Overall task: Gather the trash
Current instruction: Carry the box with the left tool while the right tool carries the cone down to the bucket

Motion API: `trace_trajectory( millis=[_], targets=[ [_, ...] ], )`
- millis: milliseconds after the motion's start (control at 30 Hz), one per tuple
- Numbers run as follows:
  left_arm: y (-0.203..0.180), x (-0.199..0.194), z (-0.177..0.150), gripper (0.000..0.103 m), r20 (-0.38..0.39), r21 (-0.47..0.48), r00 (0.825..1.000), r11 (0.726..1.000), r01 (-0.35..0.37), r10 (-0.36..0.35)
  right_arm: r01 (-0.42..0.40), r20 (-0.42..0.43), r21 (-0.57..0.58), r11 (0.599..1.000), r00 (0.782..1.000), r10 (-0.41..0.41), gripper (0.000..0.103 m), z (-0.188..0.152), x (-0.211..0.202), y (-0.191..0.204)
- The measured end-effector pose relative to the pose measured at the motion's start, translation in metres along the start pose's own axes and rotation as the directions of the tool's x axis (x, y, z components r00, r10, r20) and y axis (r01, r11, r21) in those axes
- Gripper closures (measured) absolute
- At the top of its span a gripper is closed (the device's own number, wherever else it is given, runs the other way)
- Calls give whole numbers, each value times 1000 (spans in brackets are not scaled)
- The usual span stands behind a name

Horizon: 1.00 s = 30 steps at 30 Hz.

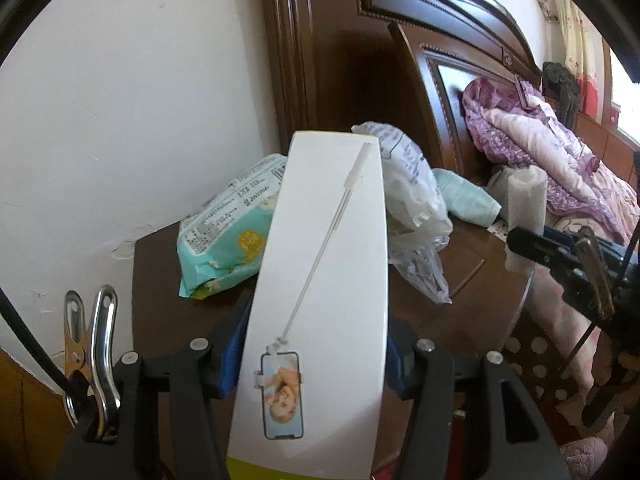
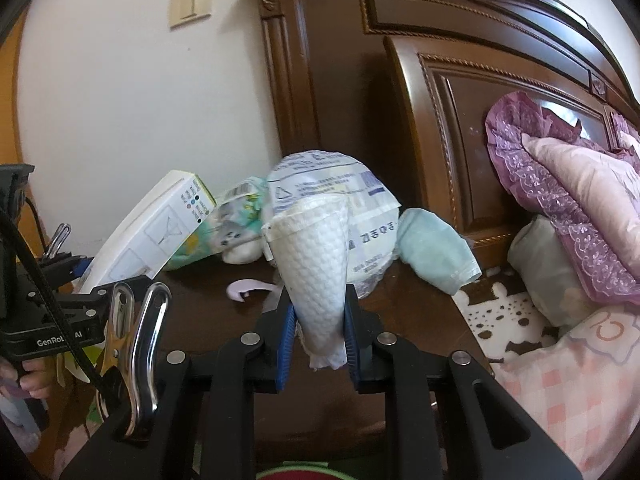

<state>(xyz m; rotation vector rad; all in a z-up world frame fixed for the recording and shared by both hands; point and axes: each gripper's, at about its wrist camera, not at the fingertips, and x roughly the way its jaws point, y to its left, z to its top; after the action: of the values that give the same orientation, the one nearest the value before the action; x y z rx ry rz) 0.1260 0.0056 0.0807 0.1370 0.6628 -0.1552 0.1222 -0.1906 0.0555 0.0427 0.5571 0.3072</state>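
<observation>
your left gripper [image 1: 314,364] clamps the long white cardboard box [image 1: 324,280], pointing forward past its tips; your right gripper [image 2: 320,334] pinches the white textured paper roll [image 2: 316,264], upright.

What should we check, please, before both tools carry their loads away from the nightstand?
1. Left tool pads clamp the white selfie-stick box: ok.
2. Right tool grips the rolled white paper towel: ok.
3. Box clear of the wet-wipes pack: cannot tell; the box hides part of the pack.
4. Towel lifted off the nightstand: ok, its lower end hangs between the pads.
5. Trash bin located: cannot tell, none clearly in view.
6. Remaining litter noted: not ok, the plastic bag and the small lilac scrap remain on the nightstand.
</observation>
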Motion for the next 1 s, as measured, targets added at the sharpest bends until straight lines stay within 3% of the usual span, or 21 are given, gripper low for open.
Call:
trace_trajectory(
  millis=[533, 1000],
  targets=[
    [-16, -59, -36, 45, 5, 4, 998, 998, 65, -65, -45, 33, -25, 999, 998, 46, 80, -26, -63, 44],
    [-47, -91, -95, 45, -69, 37, 987, 989, 146, -143, -28, 4, 3, 1000, 1000, 28, 80, -78, -113, 54]
  ],
)
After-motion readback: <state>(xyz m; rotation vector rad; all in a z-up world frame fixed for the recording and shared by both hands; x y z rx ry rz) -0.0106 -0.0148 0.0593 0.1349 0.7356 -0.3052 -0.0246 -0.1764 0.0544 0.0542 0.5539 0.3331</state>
